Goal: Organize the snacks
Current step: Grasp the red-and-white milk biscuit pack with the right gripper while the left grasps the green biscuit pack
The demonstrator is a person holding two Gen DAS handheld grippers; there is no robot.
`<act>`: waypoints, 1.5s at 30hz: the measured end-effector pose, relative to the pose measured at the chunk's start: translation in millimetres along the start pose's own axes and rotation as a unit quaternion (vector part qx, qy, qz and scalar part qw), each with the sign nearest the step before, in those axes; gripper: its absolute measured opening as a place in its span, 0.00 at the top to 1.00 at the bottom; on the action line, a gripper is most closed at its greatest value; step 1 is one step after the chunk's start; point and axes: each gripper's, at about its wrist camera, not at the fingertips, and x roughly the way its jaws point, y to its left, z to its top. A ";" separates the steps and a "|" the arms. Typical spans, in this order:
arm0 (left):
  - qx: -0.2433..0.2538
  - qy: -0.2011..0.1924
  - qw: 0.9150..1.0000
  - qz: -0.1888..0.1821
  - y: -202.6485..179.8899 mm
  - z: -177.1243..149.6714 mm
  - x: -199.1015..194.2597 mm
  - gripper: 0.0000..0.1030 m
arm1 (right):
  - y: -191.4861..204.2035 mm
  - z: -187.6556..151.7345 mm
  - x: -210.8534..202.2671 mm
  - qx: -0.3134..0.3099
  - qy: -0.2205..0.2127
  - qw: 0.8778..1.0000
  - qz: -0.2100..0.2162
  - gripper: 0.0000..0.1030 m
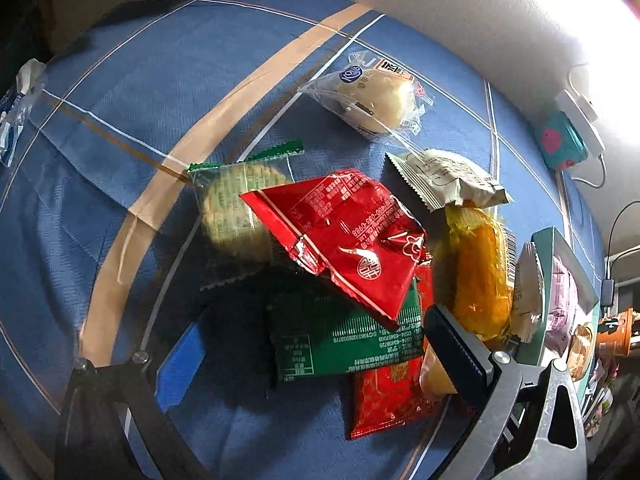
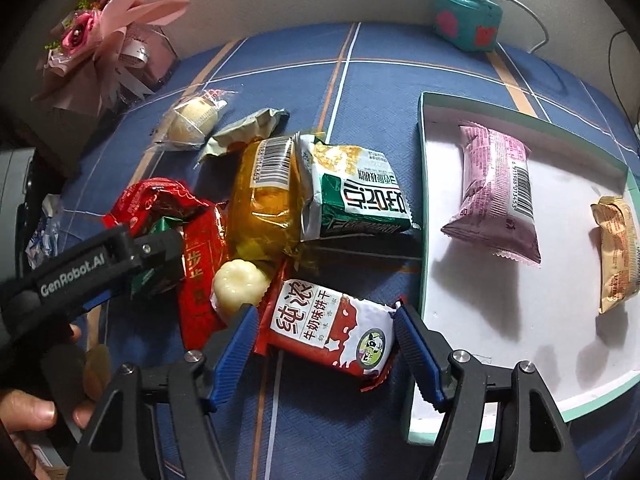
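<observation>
A pile of snack packets lies on the blue cloth. My right gripper (image 2: pixel 324 340) is open, its blue fingers on either side of a red-and-white milk biscuit packet (image 2: pixel 330 330), which rests on the cloth. My left gripper (image 1: pixel 304 364) is open above a dark green packet (image 1: pixel 344 340) and a red packet (image 1: pixel 348 236); it also shows in the right wrist view (image 2: pixel 156 260). An orange packet (image 2: pixel 266 204), a green-and-white packet (image 2: pixel 356 192) and a white flower-shaped sweet (image 2: pixel 240 284) lie in the pile. A white box lid (image 2: pixel 500 300) holds a pink packet (image 2: pixel 496 196) and a tan packet (image 2: pixel 616 252).
A clear-wrapped bun (image 1: pixel 372 100) and a beige packet (image 1: pixel 448 178) lie behind the pile. A pink bouquet (image 2: pixel 104 44) stands at the back left, a teal box (image 2: pixel 468 24) with a white charger at the back. The wall runs behind the table.
</observation>
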 end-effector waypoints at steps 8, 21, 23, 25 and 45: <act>0.014 0.001 1.000 -0.002 -3.2 -1.0 -0.8 0.31 | -4.9 -0.4 -1.2 0.009 0.005 1.000 0.011 0.28; 0.024 0.010 1.000 0.008 -2.8 -9.1 -10.6 0.32 | -21.5 -0.9 -6.2 0.051 0.017 0.998 0.044 0.28; 0.025 0.005 1.000 0.007 -4.5 -9.2 -13.8 0.32 | -19.6 -2.3 -6.5 0.050 0.023 0.998 0.040 0.28; 0.028 0.001 1.000 0.006 -4.8 -10.4 -17.9 0.32 | -16.8 -3.6 -6.6 0.047 0.023 0.998 0.036 0.27; 0.023 0.013 1.000 0.008 -1.4 -11.6 -8.2 0.32 | 13.3 2.0 6.5 -0.027 0.001 1.000 -0.015 0.27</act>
